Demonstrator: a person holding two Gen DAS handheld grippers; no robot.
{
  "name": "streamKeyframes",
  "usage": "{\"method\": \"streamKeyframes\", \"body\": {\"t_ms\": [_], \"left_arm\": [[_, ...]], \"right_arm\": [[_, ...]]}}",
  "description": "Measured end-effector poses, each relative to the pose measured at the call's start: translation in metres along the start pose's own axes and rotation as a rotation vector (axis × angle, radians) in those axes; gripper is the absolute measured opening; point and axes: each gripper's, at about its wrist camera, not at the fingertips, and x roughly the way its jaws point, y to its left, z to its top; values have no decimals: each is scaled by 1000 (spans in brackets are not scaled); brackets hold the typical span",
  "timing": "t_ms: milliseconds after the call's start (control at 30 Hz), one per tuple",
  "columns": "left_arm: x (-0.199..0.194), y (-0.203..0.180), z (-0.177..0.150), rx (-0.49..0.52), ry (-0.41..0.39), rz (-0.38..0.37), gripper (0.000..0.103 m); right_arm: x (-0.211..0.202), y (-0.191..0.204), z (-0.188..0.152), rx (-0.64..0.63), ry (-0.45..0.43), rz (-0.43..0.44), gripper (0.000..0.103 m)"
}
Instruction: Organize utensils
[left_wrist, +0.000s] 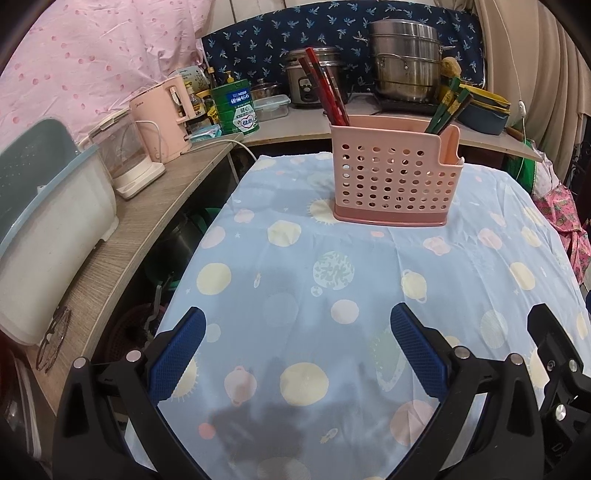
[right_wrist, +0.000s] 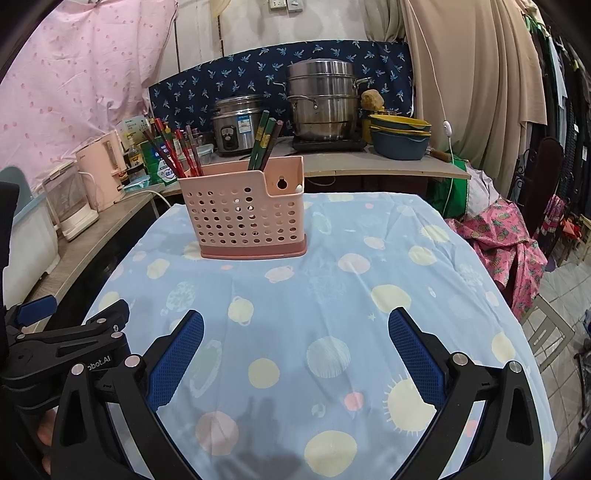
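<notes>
Chopsticks (right_wrist: 264, 142) in pink holder (right_wrist: 245, 214) | writing: "obot.AI" on left hand-held gripper (right_wrist: 70, 314) | planet-print cloth (right_wrist: 332, 295) on bench | both hand-held grippers spread, empty

Chopsticks (right_wrist: 264, 144) stand in holder (right_wrist: 243, 216) on table (right_wrist: 388, 266)
</notes>
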Motion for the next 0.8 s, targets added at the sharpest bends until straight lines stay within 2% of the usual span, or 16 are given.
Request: {"method": "streamKeyframes", "body": {"t_ms": [800], "left_arm": [[-7,1,9,9,-31,-2,96]], "right_arm": [[3,5,9,-1,-16,-2,96]]}}
